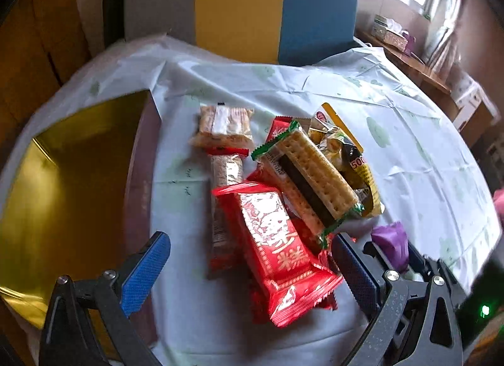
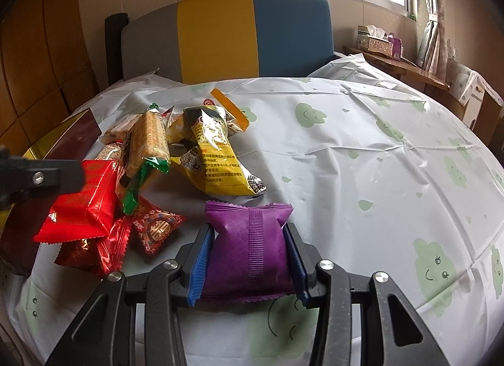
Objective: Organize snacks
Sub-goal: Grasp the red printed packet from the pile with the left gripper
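A pile of snack packets lies on the white tablecloth [image 2: 362, 161]. My left gripper [image 1: 249, 258] is open over the pile, its blue pads on either side of a red packet [image 1: 274, 249] with white print. A green-edged cracker pack [image 1: 312, 177] and a yellow packet [image 1: 352, 158] lie behind it. My right gripper [image 2: 249, 246] is shut on a purple packet [image 2: 249, 246], which also shows in the left wrist view [image 1: 392, 241]. In the right wrist view the red packet [image 2: 82, 205], cracker pack [image 2: 148, 148] and yellow packet [image 2: 217, 154] lie to the left.
A box with a gold inside [image 1: 72, 189] and maroon wall stands left of the pile. A grey, yellow and blue headboard [image 2: 226, 35] rises behind. A wooden shelf [image 2: 397, 66] with a tissue box is at the far right.
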{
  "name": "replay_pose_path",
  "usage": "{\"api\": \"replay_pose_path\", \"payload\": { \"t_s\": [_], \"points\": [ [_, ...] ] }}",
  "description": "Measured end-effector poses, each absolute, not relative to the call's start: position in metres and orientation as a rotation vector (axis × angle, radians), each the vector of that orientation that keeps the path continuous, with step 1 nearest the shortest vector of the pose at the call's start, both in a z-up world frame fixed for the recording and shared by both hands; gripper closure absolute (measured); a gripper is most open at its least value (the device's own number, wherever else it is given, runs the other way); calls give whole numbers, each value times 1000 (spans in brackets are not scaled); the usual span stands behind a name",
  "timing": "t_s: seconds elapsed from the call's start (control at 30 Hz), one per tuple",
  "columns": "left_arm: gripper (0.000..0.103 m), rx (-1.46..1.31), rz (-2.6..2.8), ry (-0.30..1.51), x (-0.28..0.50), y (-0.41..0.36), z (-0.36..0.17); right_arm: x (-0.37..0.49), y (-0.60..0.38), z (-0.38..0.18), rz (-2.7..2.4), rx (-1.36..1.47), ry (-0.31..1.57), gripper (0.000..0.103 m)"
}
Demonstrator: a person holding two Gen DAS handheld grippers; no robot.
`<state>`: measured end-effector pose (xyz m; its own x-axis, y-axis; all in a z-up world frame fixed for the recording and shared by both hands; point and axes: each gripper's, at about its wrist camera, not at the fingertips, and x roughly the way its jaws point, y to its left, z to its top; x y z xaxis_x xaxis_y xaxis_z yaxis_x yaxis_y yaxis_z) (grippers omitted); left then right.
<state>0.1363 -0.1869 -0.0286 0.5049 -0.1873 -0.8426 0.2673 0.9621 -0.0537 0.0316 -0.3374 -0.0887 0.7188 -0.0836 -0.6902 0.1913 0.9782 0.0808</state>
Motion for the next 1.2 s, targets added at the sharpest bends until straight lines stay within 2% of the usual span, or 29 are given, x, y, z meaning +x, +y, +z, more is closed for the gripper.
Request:
{"api": "replay_pose_path", "payload": {
  "t_s": [0.1,0.23,0.33,0.43,0.47,1.2],
  "points": [
    [4,96,-273,1028,143,-192,-38,32,-337,-89,-154,148,754,57],
    [29,122,-291,1050,148,-197,-50,31,-338,-89,-150,155,752,57],
    [38,94,-302,1047,148,-193,-55,31,-338,-89,-151,154,752,57],
    [61,67,-292,1045,148,-186,-55,31,-338,-89,-151,154,750,57],
    [64,58,-293,1044,148,-184,-55,31,-338,-89,-153,151,750,57],
    [67,-100,-380,1015,135,-134,-30,31,-336,-90,-155,148,746,57]
  ]
}}
